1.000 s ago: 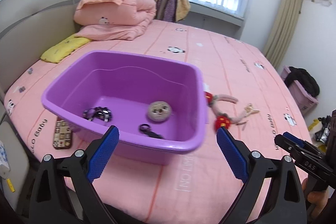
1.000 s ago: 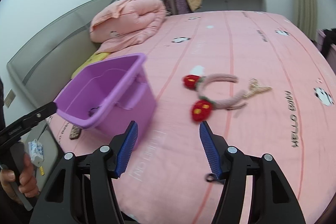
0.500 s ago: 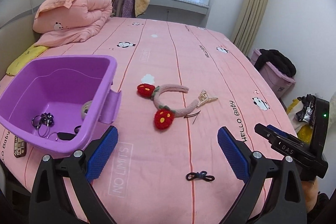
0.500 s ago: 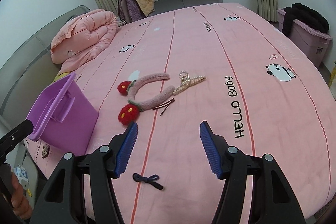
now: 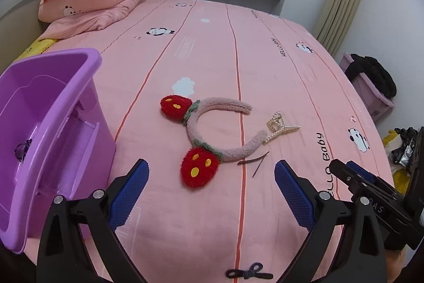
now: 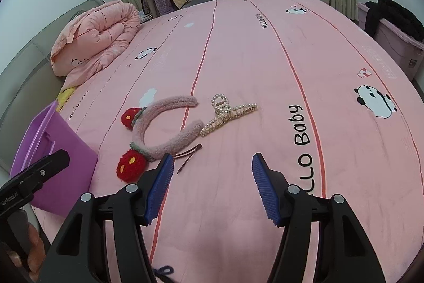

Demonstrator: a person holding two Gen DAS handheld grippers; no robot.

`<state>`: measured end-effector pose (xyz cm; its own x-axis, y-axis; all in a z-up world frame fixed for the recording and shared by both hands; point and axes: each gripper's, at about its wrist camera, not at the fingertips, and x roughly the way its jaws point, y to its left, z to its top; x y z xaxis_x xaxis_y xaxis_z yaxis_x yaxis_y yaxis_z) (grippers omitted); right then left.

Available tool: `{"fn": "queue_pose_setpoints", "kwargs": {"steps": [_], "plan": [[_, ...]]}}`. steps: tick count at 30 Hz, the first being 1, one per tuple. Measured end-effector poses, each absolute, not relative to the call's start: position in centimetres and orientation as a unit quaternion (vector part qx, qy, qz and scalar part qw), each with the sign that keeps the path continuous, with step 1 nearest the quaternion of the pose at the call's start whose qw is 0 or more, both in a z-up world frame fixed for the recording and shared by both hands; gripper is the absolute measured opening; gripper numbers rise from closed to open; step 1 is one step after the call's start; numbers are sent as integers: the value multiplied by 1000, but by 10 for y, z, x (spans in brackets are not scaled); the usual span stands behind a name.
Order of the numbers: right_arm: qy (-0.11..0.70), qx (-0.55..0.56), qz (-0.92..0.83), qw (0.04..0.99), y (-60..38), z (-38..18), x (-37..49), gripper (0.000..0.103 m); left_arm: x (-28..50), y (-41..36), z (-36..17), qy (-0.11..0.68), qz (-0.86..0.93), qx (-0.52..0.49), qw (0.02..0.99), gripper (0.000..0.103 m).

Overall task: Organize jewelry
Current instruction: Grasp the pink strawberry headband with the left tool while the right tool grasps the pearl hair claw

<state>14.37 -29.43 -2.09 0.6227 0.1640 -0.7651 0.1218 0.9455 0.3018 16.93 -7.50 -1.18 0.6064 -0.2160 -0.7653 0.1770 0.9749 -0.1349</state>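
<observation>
A fuzzy pink headband (image 5: 212,123) with two red strawberry pompoms lies flat at mid-frame, its open side facing right. Touching its lower tip, a pearl claw clip (image 5: 279,126) lies on its side. A thin dark hairpin (image 5: 255,162) lies just below. A dark bow tie (image 5: 247,274) sits at the bottom edge. At left stands the purple bin (image 5: 53,129), something dark inside.

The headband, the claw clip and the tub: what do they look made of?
Headband: fuzzy plush fabric, matte, with woolly red strawberries. Claw clip: rows of glossy pearl-like beads on a pale gold frame, metal or plastic unclear. Tub: smooth, slightly shiny purple plastic.
</observation>
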Motion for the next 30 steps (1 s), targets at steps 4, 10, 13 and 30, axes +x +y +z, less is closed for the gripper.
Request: {"fn": "queue_pose_setpoints", "kwargs": {"steps": [4, 10, 13, 30], "plan": [[446, 181, 6, 876, -298, -39, 173, 59, 197, -84, -27, 444, -97, -9, 891, 94], [467, 194, -4, 863, -301, -65, 216, 59, 237, -86, -53, 464, -79, -17, 882, 94], [474, 195, -8, 859, -301, -74, 230, 59, 258, -84, -68, 475, -69, -29, 877, 94], [514, 197, -55, 833, -299, -128, 287, 59, 322, -92, -139, 517, -39, -3, 855, 94]]}}
